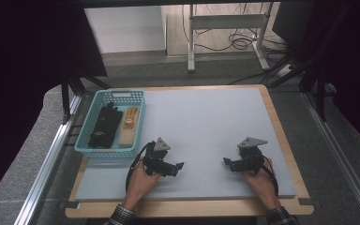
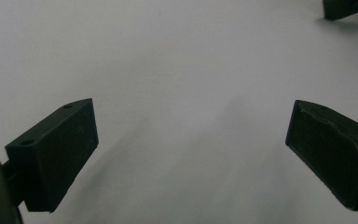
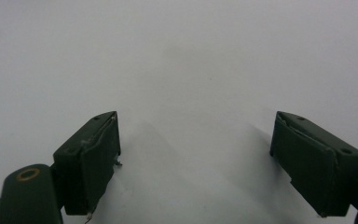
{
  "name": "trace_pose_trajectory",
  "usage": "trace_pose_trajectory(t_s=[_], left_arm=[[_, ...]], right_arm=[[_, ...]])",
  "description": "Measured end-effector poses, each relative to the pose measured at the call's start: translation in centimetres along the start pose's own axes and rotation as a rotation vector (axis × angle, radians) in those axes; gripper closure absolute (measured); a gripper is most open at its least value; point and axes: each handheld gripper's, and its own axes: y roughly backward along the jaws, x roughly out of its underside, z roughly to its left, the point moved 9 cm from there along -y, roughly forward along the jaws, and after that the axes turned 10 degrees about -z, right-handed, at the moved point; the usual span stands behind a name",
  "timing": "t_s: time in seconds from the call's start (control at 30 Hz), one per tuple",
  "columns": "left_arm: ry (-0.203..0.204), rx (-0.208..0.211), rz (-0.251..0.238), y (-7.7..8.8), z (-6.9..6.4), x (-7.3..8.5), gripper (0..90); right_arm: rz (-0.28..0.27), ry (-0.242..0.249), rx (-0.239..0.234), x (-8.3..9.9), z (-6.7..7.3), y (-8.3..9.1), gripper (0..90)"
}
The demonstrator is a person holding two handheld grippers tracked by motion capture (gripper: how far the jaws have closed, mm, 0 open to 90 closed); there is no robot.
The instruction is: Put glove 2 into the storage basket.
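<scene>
Both grippers rest low near the front edge of the worktop (image 1: 206,122), jaws spread wide and empty: left gripper (image 1: 180,165), right gripper (image 1: 226,161). At the left edge, a basket (image 1: 85,146) contains a black glove (image 1: 105,125) beside a tan glove (image 1: 128,125).

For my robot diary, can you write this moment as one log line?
left gripper: open, empty | right gripper: open, empty | black glove, tan glove: in basket

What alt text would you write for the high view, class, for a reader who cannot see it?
A person holds the left gripper and right gripper low over a pale grey mat, fingers pointing toward each other. At the mat's left edge, a blue basket holds a black glove and a tan glove.
</scene>
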Motion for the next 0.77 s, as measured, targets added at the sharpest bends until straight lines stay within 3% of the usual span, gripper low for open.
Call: trace_pose_trajectory(t_s=[0.27, 0.47, 0.77], left_arm=[[-0.048, -0.043, 0.045, -0.4, 0.2, 1.8, 2.8], [-0.064, -0.052, 0.05, -0.4, 0.2, 2.0, 2.5], [-0.039, -0.046, 0.064, -0.5, 0.2, 2.1, 2.0]], right_arm=[[0.0, 0.0, 0.0, 0.0, 0.0, 0.0, 15.5], [0.0, 0.0, 0.0, 0.0, 0.0, 0.0, 15.5], [0.0, 0.0, 0.0, 0.0, 0.0, 0.0, 15.5]])
